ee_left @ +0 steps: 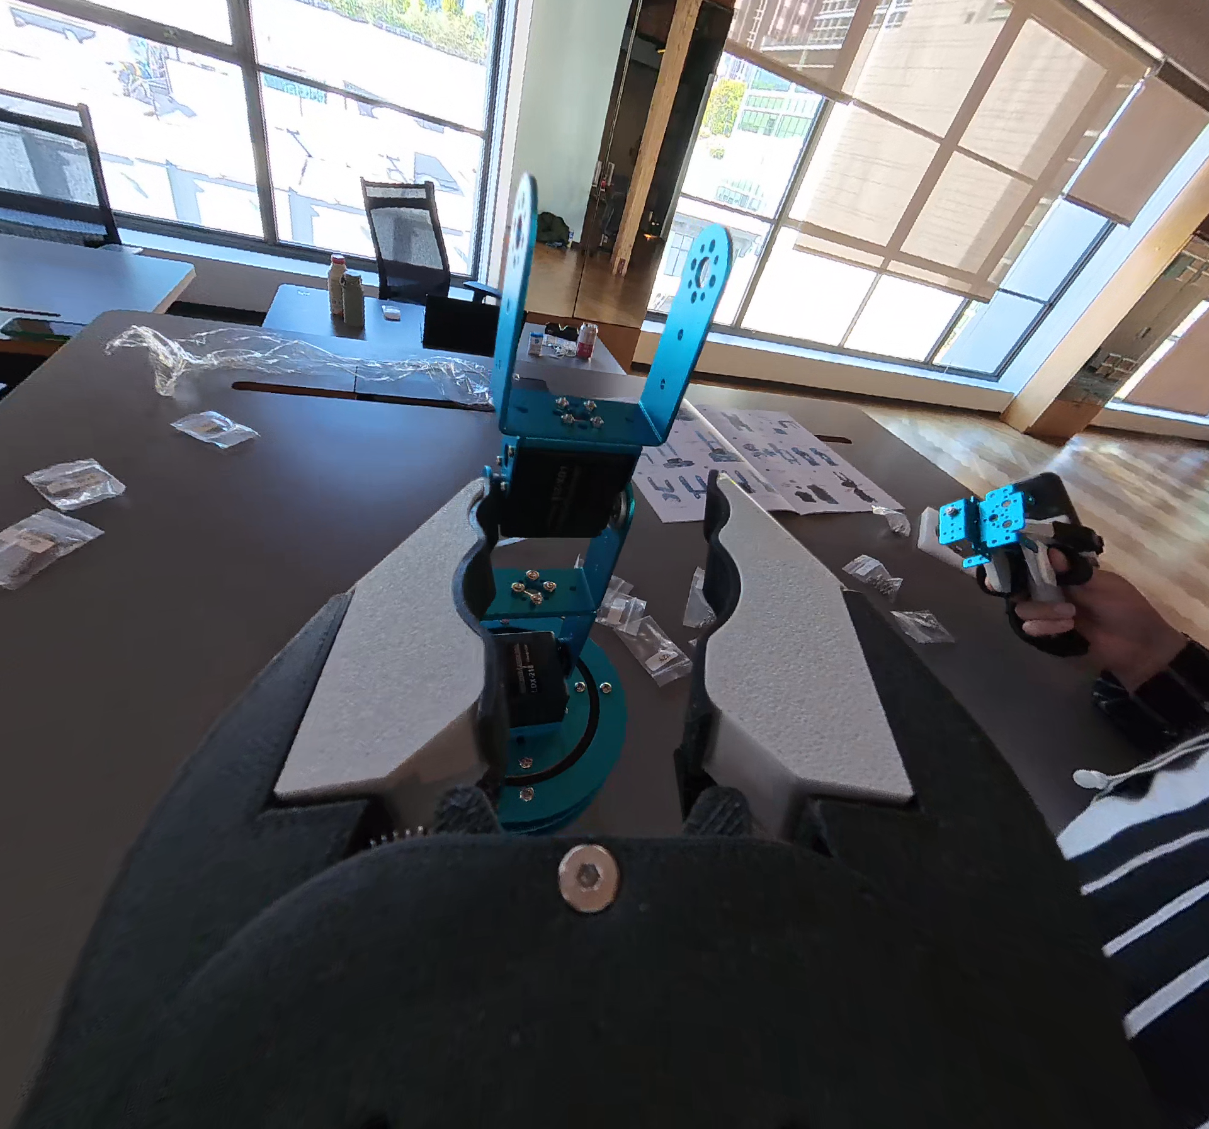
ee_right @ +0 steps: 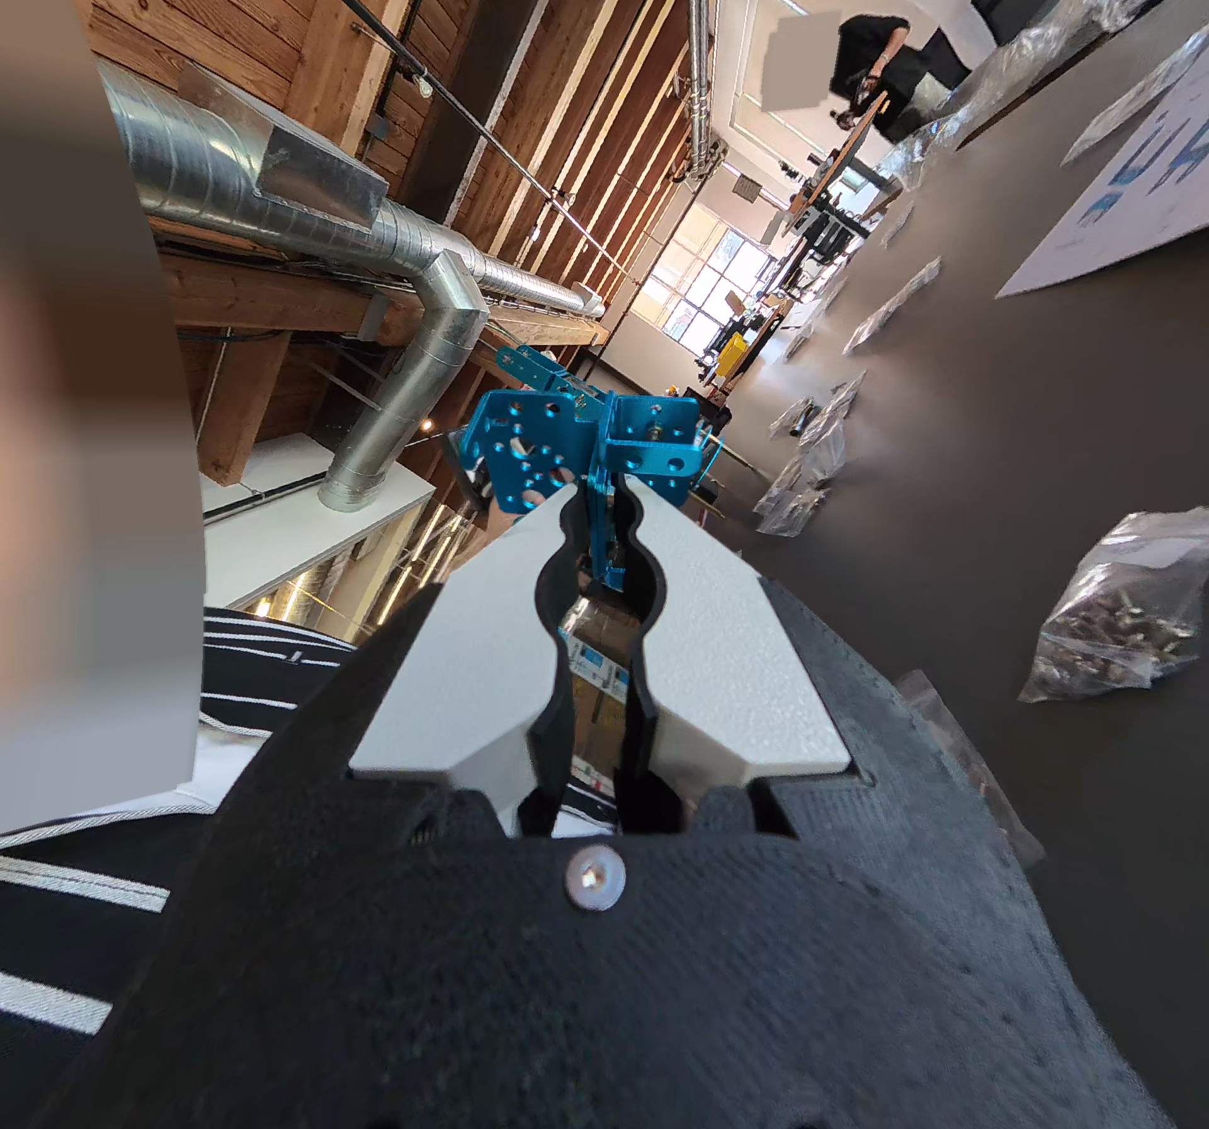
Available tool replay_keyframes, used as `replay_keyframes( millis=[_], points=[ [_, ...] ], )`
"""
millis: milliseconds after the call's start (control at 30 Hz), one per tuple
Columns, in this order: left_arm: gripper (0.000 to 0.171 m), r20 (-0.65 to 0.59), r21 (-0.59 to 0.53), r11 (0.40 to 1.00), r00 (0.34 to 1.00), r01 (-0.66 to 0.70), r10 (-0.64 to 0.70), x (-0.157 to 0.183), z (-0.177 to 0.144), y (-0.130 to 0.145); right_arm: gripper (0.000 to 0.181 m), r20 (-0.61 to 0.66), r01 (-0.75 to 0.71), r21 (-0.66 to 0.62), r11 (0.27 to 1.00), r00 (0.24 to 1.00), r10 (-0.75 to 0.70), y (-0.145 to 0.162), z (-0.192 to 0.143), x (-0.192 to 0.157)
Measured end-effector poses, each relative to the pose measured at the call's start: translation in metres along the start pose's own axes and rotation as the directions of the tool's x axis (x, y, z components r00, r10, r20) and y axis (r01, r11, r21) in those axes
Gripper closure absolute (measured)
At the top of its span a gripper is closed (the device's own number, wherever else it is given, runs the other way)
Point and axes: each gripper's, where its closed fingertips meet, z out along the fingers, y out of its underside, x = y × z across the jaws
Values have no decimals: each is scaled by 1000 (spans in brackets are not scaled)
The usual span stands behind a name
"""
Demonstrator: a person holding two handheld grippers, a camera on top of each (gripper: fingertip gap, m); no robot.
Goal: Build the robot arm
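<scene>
Both hand-held grippers differ: left [ee_left: 598,509] gapes around the blue servo arm [ee_left: 562,548], right [ee_right: 605,496] pinches a half-hidden blue bracket [ee_right: 576,443].

Clear parts bags [ee_left: 73,484], printed sheet [ee_left: 765,463], black chair [ee_left: 409,240], dark table [ee_left: 294,509]

The arm assembly [ee_left: 556,574] stands on the table [ee_left: 294,509] between the left gripper's [ee_left: 592,502] jaws, against the left one. The manual [ee_left: 752,463] lies beyond the right jaw, small bags [ee_left: 72,482] left. A bracket [ee_right: 576,443] sits between the right gripper's [ee_right: 605,496] jaw tips.

Black claw [ee_left: 592,496], white finger shells
</scene>
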Motion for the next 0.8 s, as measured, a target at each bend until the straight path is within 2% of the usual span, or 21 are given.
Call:
replay_keyframes(
  millis=[200,367,467,667,800],
  points=[
    [116,42,-30,996,996,-84,85,-22,-12,4,177,-96,95,19,995,991,-93,-15,-5,6],
    [117,-11,-33,995,995,-97,96,-38,-12,14,177,-152,127,40,991,981,-119,-14,9,-7],
    [118,-88,-27,995,992,-94,92,-42,-9,22,176,-157,124,62,990,981,-113,-4,31,-19],
    [121,-250,-37,997,967,-64,53,-67,-14,36,176,-142,120,136,983,985,-101,33,95,-42],
    [121,-369,5,1000,929,17,-14,-71,-24,26,176,-149,138,205,969,983,-109,60,131,-51]
  ],
)
